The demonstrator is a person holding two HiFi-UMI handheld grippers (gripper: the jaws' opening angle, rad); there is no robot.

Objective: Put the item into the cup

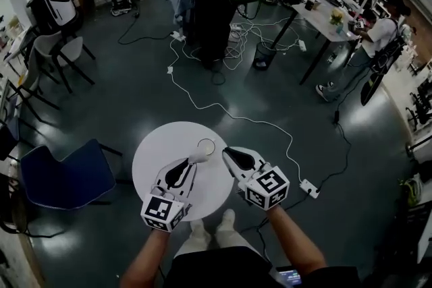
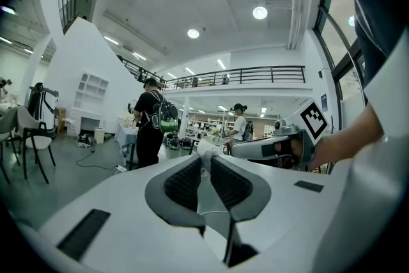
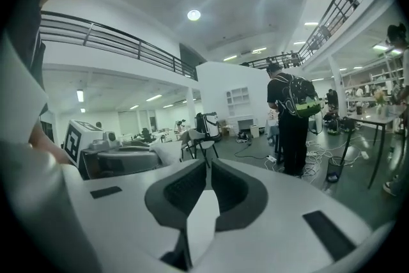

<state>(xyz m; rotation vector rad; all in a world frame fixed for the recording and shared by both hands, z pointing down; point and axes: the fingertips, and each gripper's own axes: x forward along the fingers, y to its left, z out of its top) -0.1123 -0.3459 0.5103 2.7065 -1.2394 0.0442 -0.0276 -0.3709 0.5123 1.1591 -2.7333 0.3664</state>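
Head view: overhead, steeply down onto the round bench (image 1: 158, 152). Gripper views: close behind own fingers (image 2: 185, 182), near level, sharing the backpacked person (image 3: 291, 124).

Left tool (image 2: 204, 162) pinches a white crumpled item (image 2: 208, 148).

The cup (image 1: 206, 146) stood upright near the far edge of the round white table (image 1: 152, 155), seen from above as a thin ring. The item (image 1: 200, 158), a small white crumpled piece, sat pinched between the jaw tips of the left gripper (image 1: 196, 161), just beside the cup's near rim.
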